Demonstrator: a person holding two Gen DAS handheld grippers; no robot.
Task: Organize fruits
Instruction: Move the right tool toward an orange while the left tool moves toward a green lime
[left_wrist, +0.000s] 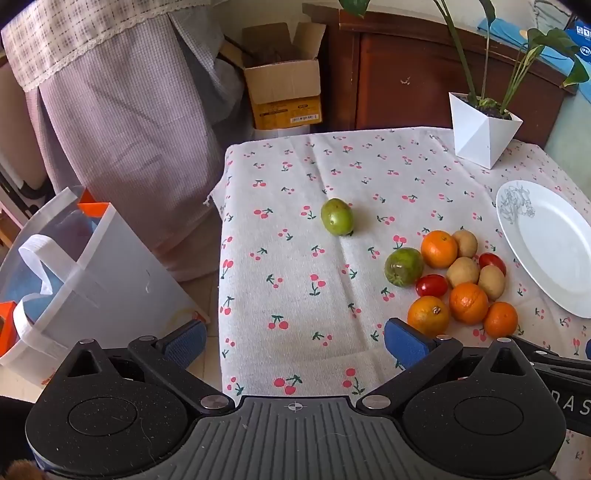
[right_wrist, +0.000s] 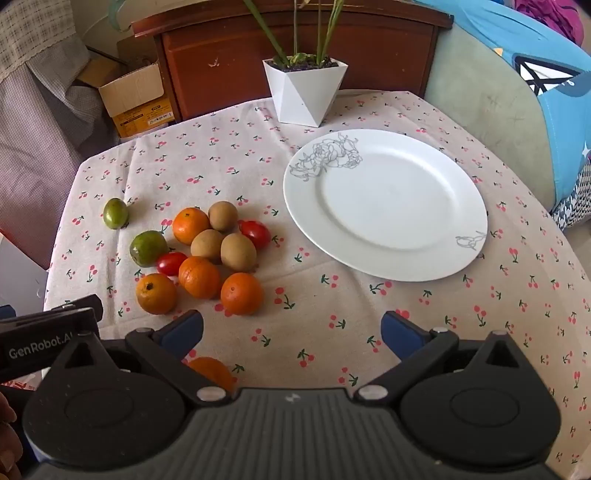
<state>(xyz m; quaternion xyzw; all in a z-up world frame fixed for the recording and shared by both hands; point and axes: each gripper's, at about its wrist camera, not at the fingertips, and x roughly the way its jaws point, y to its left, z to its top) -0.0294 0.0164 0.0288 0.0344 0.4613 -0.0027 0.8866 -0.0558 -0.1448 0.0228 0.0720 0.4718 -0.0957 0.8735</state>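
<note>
A pile of fruit lies on the cherry-print tablecloth (right_wrist: 369, 314): several oranges (right_wrist: 242, 293), three brown kiwis (right_wrist: 238, 251), two red tomatoes (right_wrist: 255, 233) and a green fruit (right_wrist: 147, 248). Another green fruit (right_wrist: 115, 213) lies apart to the left. One more orange (right_wrist: 212, 371) sits partly hidden under my right gripper's left finger. An empty white plate (right_wrist: 386, 205) lies to the right of the pile. My right gripper (right_wrist: 291, 332) is open above the cloth. My left gripper (left_wrist: 295, 341) is open at the table's left edge, near the pile (left_wrist: 461, 280), the lone green fruit (left_wrist: 337, 216) and the plate (left_wrist: 550, 247).
A white faceted plant pot (right_wrist: 304, 92) stands at the back of the table. A wooden cabinet (right_wrist: 295, 48) is behind it. A cardboard box (left_wrist: 282, 85), draped cloth (left_wrist: 122, 110) and a white bag (left_wrist: 85, 273) are on the left. A blue cushion (right_wrist: 554, 92) is on the right.
</note>
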